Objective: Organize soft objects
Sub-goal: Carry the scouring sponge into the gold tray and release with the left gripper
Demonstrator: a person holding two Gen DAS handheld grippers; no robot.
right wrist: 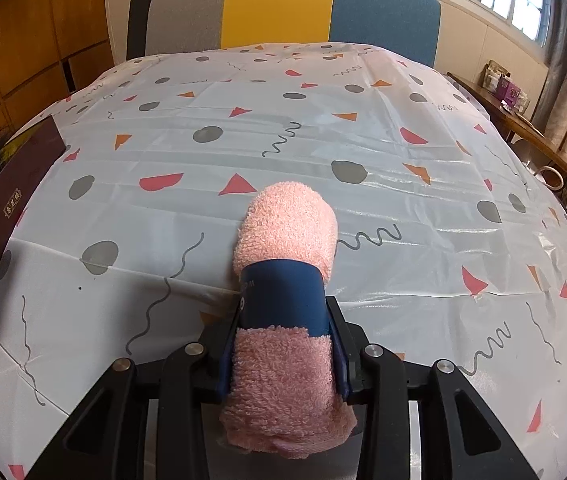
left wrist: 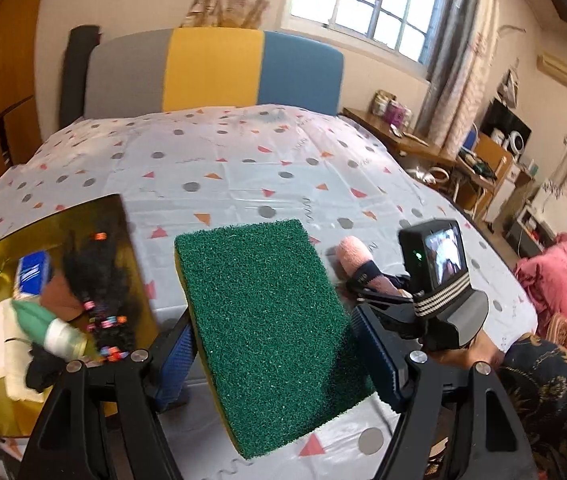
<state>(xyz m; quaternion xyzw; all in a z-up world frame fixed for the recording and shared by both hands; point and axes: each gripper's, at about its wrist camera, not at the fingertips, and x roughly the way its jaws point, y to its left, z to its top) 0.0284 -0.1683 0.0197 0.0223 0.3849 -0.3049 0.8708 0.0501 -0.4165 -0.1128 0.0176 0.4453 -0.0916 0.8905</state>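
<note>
A green scouring sponge (left wrist: pixel 267 312) with a yellow underside hangs tilted above the table, and my left gripper (left wrist: pixel 275 320) is shut on it, a blue pad against each long side. My right gripper (right wrist: pixel 285 312) is shut on a rolled pink towel (right wrist: pixel 287 224) that has a dark blue band around its middle. The towel's far end rests on the tablecloth. In the left wrist view the right gripper (left wrist: pixel 387 300) and the pink towel (left wrist: pixel 353 258) sit just right of the sponge. A gold tray (left wrist: pixel 3 248) at the left holds several soft items.
The table wears a white cloth (right wrist: pixel 323 140) with grey dots and red triangles. A grey, yellow and blue chair back (left wrist: pixel 211 68) stands at the far edge. The tray's dark brown outer wall (right wrist: pixel 3 208) is at the left. A patterned sleeve (left wrist: pixel 547 384) is at the lower right.
</note>
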